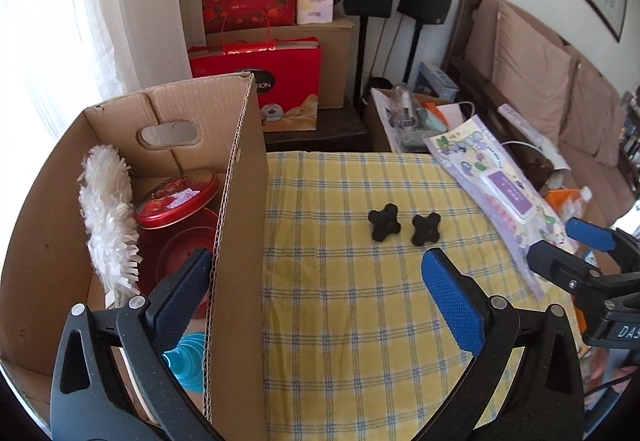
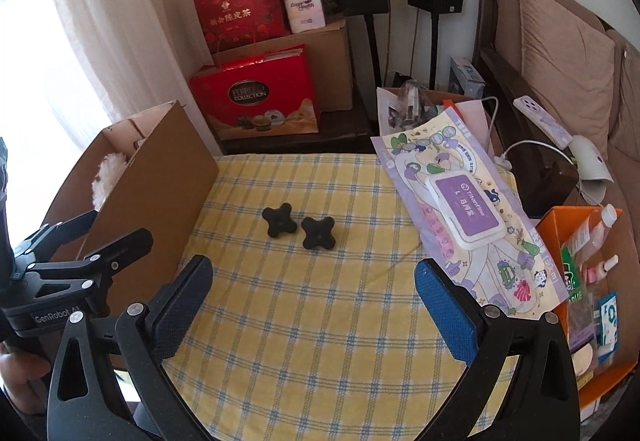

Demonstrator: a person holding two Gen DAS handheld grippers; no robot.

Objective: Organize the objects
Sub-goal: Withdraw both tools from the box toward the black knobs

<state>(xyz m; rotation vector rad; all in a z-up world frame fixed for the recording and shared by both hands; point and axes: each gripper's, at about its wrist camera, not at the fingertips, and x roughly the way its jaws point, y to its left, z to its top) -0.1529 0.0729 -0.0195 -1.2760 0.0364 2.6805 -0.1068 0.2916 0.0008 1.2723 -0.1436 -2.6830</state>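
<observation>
Two black cross-shaped knobs (image 1: 385, 221) (image 1: 426, 229) lie side by side on the yellow checked cloth (image 1: 360, 321); in the right wrist view they are the left knob (image 2: 279, 220) and the right knob (image 2: 317, 233). A cardboard box (image 1: 240, 201) stands at the left and holds a white duster (image 1: 110, 225), a red tin (image 1: 176, 199) and a teal item (image 1: 188, 365). My left gripper (image 1: 316, 301) is open, straddling the box's right wall. My right gripper (image 2: 314, 305) is open and empty above the cloth, nearer me than the knobs.
A purple wipes pack (image 2: 466, 209) lies on a printed plastic bag (image 2: 460, 225) at the cloth's right. An orange box (image 2: 592, 281) with small bottles stands at the far right. Red gift boxes (image 2: 256, 97), speakers and a sofa stand behind.
</observation>
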